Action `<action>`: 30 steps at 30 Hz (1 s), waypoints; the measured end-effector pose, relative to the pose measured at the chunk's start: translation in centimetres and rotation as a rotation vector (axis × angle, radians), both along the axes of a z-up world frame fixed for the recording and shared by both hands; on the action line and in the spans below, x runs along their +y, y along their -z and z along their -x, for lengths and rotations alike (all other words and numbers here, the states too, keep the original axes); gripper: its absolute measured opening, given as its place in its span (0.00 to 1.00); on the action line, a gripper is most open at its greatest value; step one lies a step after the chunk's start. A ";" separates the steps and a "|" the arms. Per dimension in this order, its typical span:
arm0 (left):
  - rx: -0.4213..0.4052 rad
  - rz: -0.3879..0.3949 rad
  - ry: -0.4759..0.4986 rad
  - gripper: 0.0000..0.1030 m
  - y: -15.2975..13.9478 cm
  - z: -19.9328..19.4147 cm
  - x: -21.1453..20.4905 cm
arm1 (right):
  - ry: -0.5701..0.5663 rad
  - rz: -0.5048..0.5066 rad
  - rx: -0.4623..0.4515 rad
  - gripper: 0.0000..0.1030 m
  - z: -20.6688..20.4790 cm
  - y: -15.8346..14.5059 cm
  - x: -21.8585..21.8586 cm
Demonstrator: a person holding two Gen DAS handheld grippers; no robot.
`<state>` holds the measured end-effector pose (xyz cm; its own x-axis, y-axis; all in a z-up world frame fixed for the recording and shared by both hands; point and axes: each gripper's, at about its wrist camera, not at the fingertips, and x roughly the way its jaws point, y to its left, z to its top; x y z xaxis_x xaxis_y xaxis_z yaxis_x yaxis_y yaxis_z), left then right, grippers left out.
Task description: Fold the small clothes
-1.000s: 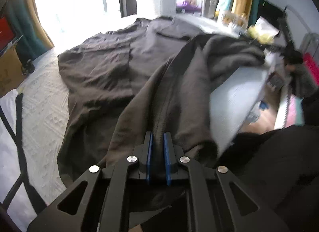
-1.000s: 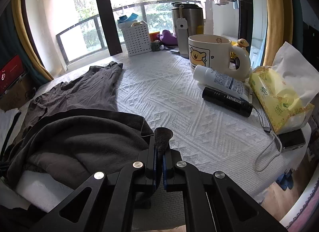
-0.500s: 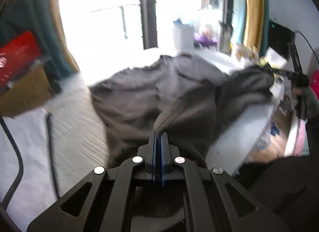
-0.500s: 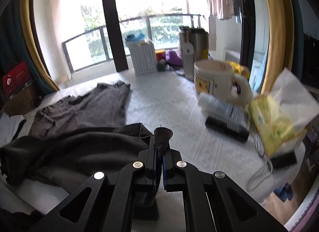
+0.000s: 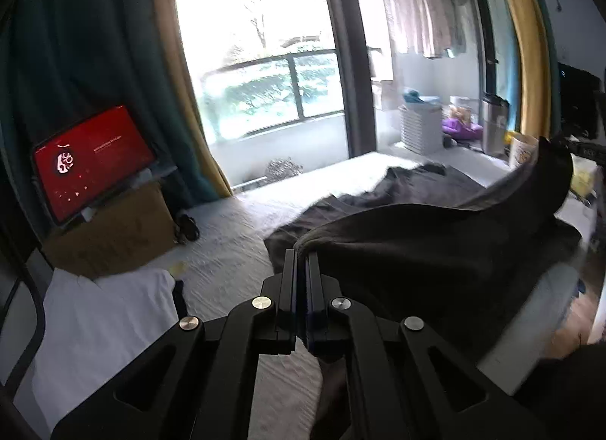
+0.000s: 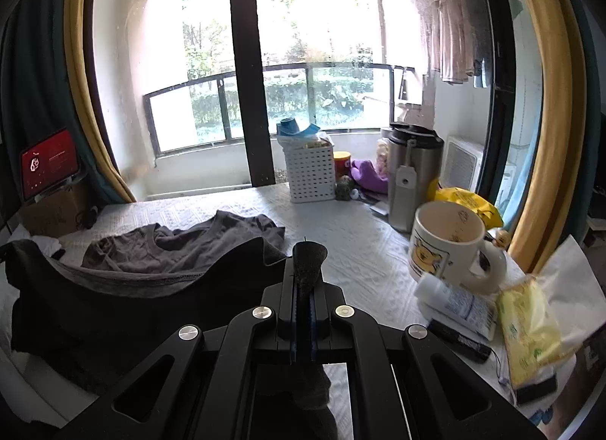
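- i am holding a two-finger gripper in each hand over a table covered with a white textured cloth (image 6: 371, 250), facing a bright balcony window.
- my left gripper (image 5: 302, 262) is pressing its jaws together on one bottom corner of a dark grey t-shirt (image 5: 416, 247), with the fabric pinched between the blue pads.
- my right gripper (image 6: 305, 281) is likewise pinching the other bottom corner, a small tuft of cloth sticking up above the closed jaws.
- the hem between my two grippers is hanging in the air as a sagging band, lifted off the cloth near the table's front edge.
- the shirt's upper half, with its neckline (image 6: 151, 235) and sleeves, is lying flat toward the middle and left of the table, somewhat wrinkled.
- i am judging the task as barely begun: this looks like the first fold, bottom hem being carried toward the collar, and nothing is laid down yet.
- still to do, as far as i can tell: laying the hem over the top, releasing, and folding the sides or halves again.
- a bear mug (image 6: 450, 247), a white bottle (image 6: 458, 301), a tissue pack (image 6: 530, 330) and a white basket (image 6: 310, 175) are crowding the table's right and far edges, apart from the shirt.
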<state>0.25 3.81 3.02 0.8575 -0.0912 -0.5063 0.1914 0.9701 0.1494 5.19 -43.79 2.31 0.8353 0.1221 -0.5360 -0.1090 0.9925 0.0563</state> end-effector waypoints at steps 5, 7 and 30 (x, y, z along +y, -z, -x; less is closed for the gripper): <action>-0.029 0.042 -0.011 0.02 -0.5 -2.0 0.8 | -0.015 0.005 0.018 0.04 -2.1 -0.5 1.3; -0.034 0.065 -0.008 0.02 -0.7 -2.8 1.1 | -0.023 0.010 0.021 0.04 -2.8 -0.8 1.9; 0.032 0.097 -0.071 0.02 0.5 -13.1 3.7 | -0.038 -0.017 0.043 0.04 -14.9 -1.9 3.7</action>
<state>13.37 7.47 2.53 0.8470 -0.0811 -0.5255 0.1253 0.9909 0.0491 20.06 -40.07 4.23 0.8064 0.1625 -0.5686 -0.1433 0.9865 0.0786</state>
